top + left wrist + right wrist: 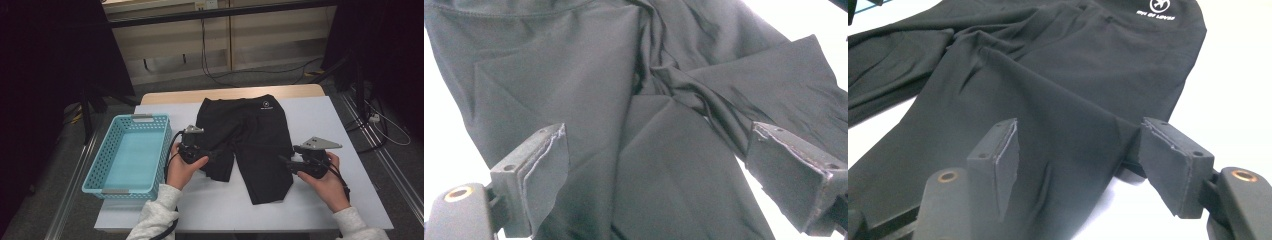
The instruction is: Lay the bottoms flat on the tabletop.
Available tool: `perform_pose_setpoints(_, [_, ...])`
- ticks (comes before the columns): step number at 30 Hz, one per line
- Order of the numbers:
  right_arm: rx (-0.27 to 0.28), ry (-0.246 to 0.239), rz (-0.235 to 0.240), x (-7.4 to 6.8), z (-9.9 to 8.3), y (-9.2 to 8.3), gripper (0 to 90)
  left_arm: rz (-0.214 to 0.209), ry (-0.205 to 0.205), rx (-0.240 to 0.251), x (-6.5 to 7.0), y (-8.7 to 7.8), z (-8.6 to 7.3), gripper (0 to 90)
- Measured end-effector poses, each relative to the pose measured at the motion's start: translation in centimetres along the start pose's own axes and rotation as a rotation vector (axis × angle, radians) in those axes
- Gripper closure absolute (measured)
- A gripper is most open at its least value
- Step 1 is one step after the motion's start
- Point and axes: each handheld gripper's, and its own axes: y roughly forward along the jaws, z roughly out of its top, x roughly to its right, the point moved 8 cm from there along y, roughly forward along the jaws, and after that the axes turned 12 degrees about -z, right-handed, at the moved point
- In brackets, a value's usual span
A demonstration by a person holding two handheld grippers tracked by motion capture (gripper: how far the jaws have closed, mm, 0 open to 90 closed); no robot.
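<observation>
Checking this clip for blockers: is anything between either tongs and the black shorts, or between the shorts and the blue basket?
Nothing visible. Both tongs, left and right, are open at the shorts. Bare table lies between the shorts and the basket, save the left hand and its cable.

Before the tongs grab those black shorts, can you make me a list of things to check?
1. Left tongs open: ok, the jaws stand wide apart over the cloth.
2. Right tongs open: ok, jaws apart at the edge of one leg.
3. Black shorts lying flat: not ok, the leg near the left tongs is bunched and creased.
4. Shorts fully on the table: ok.
5. Blue basket has room: ok, nothing lies in it.
6. Cloth already between the pads: cannot tell; the jaws sit over the fabric, but their height above it is unclear.
</observation>
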Motion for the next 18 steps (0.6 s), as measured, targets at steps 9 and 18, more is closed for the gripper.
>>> perform_pose_setpoints(9, [-0.011,0.004,-0.025,1.1,-1.0,-1.1,36.3,-0.011,0.013,-0.02,0.9,0.3,-0.7,10.2])
perform_pose_setpoints(18, [-0.031,0.02,-0.008,1.2,-2.0,-2.0,47.6,-0.014,0.018,-0.021,1.2,0.1,-1.0,10.2])
